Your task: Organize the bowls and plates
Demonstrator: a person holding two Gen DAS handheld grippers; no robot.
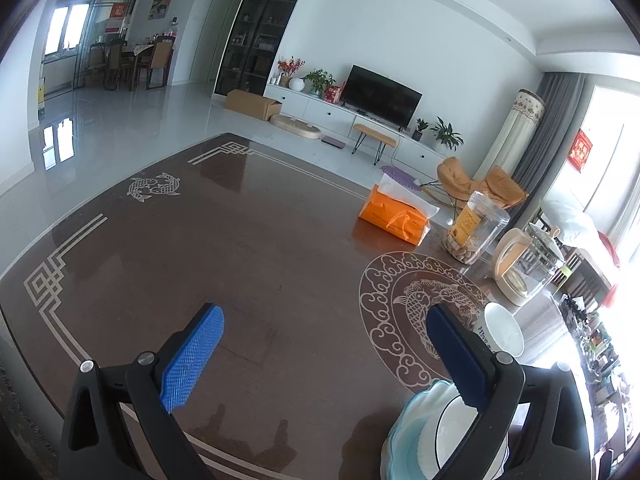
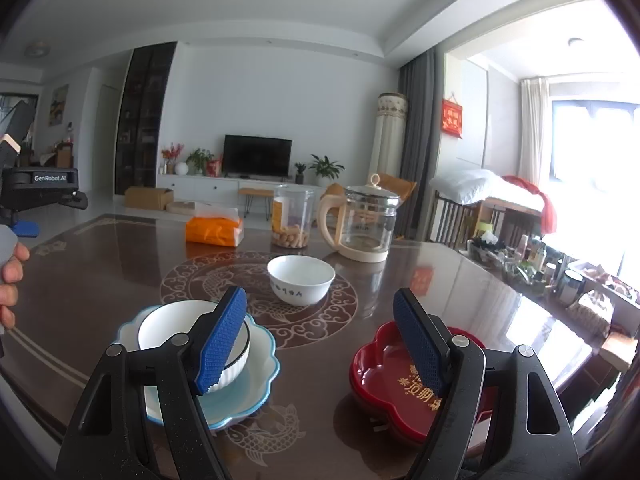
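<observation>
In the right wrist view, a ribbed white bowl [image 2: 168,324] with a dark rim sits in a light-blue scalloped plate [image 2: 260,364] at the near left. A red flower-shaped dish [image 2: 380,364] with gold characters lies at the near right. A plain white bowl [image 2: 301,280] stands farther back on the table's round ornament. My right gripper [image 2: 318,296] hangs open above the table between the blue plate and the red dish, holding nothing. My left gripper [image 1: 324,316] is open and empty over bare table, with the blue plate [image 1: 404,420] and its bowl [image 1: 452,436] just behind its right finger.
The dark brown table [image 1: 260,248] carries an orange tissue pack [image 2: 214,230], a clear jar of nuts [image 2: 290,218] and a glass kettle [image 2: 366,222] at the far side. A person's hand [image 2: 10,280] shows at the left edge. A cluttered side table [image 2: 540,260] stands on the right.
</observation>
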